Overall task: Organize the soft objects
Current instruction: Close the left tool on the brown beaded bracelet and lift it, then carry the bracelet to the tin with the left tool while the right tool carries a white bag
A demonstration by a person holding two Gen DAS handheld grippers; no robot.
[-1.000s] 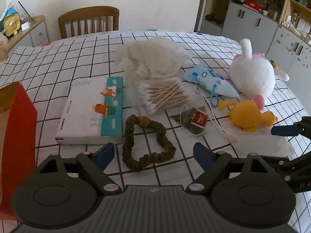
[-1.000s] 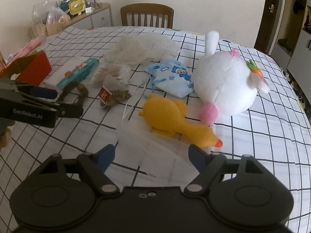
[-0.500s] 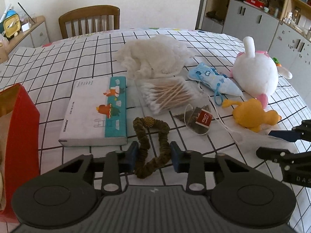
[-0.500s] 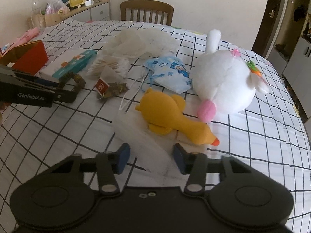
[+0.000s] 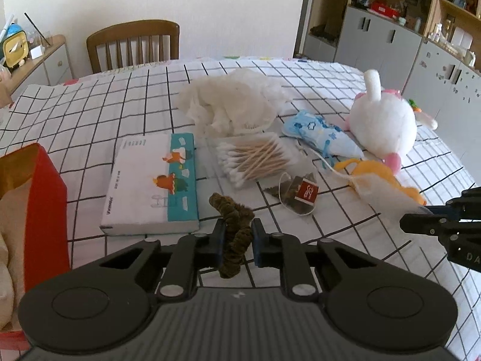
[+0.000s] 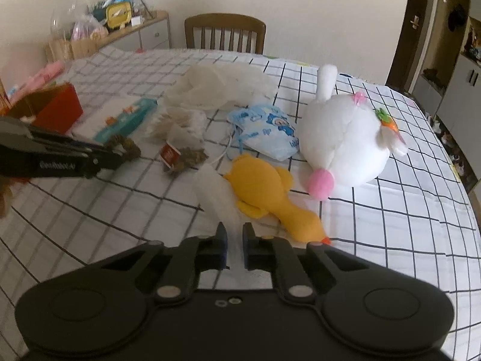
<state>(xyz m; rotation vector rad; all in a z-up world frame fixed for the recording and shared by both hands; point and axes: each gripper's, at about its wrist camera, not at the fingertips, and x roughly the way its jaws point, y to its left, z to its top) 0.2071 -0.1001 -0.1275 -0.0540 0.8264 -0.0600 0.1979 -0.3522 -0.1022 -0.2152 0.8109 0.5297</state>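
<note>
- The left gripper (image 5: 237,239) has its two fingers pressed in on the olive-brown scrunchie (image 5: 234,225), which is squeezed into a narrow bunch between the blue pads.
- One end of the scrunchie rises beyond the fingertips toward the tissue pack (image 5: 156,180); the other end hangs below the pads, nearer the camera.
- In the right wrist view the same scrunchie (image 6: 124,147) shows at the tip of the left gripper (image 6: 105,156), above the checked tablecloth (image 6: 390,225).
- The right gripper (image 6: 234,242) has its fingers drawn close on a thin white translucent sheet (image 6: 219,198), which runs up from between the pads and away from the camera.
- That sheet lies just beside the yellow duck toy (image 6: 264,192) on its left side; in the left wrist view the sheet (image 5: 384,198) covers part of the duck (image 5: 369,170).
- The white rabbit plush (image 6: 342,147) sits behind the duck, touching or nearly touching it at its pink nose.
- The blue printed pouch (image 6: 267,135) lies between the rabbit and the crumpled white cloth (image 6: 216,87).
- A pack of cotton swabs (image 5: 255,159) and a tea bag (image 5: 297,195) lie just ahead of the left gripper.
- A red box (image 5: 39,198) stands at the left edge of the table.
</note>
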